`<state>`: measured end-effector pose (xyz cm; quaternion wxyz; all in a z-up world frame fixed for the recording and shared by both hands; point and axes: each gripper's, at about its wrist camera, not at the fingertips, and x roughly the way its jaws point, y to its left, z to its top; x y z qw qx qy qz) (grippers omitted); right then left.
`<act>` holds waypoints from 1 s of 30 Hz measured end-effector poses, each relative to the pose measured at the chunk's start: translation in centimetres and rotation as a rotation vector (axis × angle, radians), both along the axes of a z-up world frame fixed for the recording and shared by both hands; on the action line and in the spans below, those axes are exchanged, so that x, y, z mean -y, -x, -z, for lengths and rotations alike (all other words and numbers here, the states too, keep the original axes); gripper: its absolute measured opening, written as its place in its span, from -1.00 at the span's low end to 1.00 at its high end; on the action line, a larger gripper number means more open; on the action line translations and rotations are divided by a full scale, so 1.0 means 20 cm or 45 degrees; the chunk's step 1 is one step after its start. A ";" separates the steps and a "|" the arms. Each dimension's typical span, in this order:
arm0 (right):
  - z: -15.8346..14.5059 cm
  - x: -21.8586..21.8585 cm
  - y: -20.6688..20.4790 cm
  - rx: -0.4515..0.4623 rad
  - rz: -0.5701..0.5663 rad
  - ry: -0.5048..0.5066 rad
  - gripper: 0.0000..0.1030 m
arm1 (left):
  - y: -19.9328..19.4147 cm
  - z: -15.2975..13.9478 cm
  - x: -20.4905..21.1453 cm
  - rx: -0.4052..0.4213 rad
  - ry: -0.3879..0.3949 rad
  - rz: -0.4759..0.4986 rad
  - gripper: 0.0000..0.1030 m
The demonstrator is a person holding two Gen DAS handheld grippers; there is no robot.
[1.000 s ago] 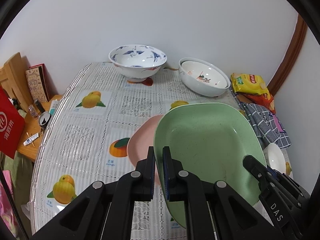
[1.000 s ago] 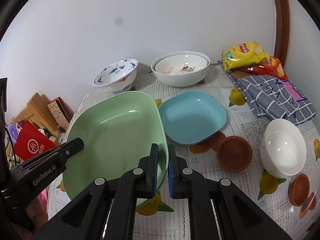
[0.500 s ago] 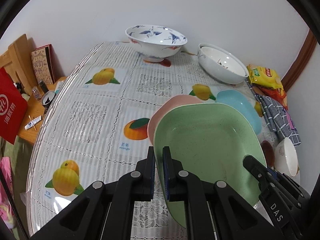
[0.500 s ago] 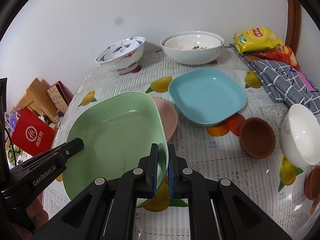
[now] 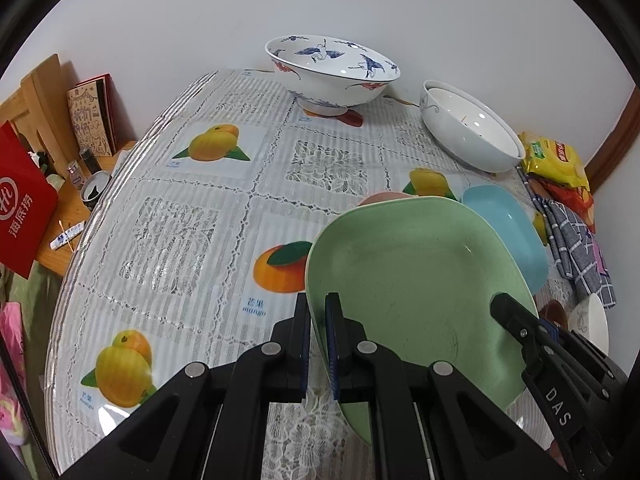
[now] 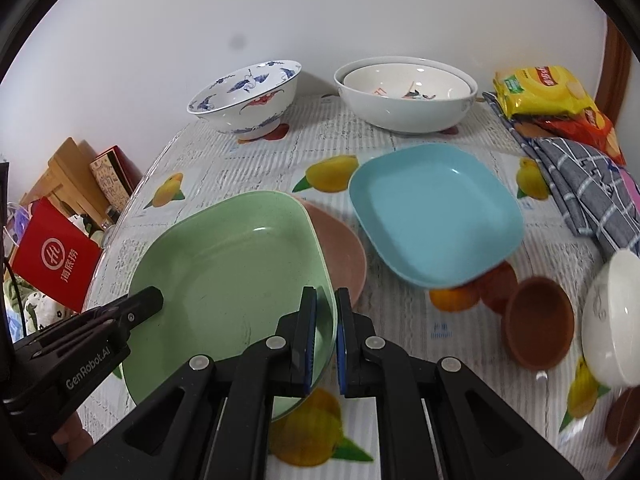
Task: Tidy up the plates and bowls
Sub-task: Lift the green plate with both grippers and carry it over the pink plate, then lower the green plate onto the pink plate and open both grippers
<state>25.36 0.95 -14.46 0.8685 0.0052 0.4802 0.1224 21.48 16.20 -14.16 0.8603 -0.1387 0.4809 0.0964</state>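
- Since the earlier frames, the green plate (image 6: 224,280) sits lower over the pink plate (image 6: 344,256), covering more of it.
- Left hand-held gripper (image 5: 318,312) pinches the green plate's left rim; right hand-held gripper (image 6: 325,308) pinches its right rim.
- Blue plate (image 6: 436,212) lies just right of the pink one.
- Bare bench (image 5: 192,240) stretches left to its curved edge.
- Counted: three plates, two large bowls at the wall, namely a crane-painted bowl (image 6: 248,100) and a white bowl (image 6: 404,96).

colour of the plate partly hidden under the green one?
Pink plate, lying beneath the green plate; clearest in the right wrist view.
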 end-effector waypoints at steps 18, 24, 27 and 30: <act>0.12 0.05 -0.19 -0.041 -0.089 -0.058 -0.83 | -0.11 0.07 0.03 -0.031 0.007 -0.035 -0.81; 0.14 0.06 -0.23 -0.023 -0.116 -0.061 -0.83 | -0.14 0.09 0.02 -0.042 0.023 -0.039 -0.80; 0.14 0.06 -0.25 -0.023 -0.124 -0.072 -0.82 | -0.14 0.09 0.02 -0.043 0.036 -0.041 -0.79; 0.15 0.06 -0.26 -0.021 -0.139 -0.068 -0.79 | -0.14 0.08 0.03 -0.044 0.025 -0.041 -0.79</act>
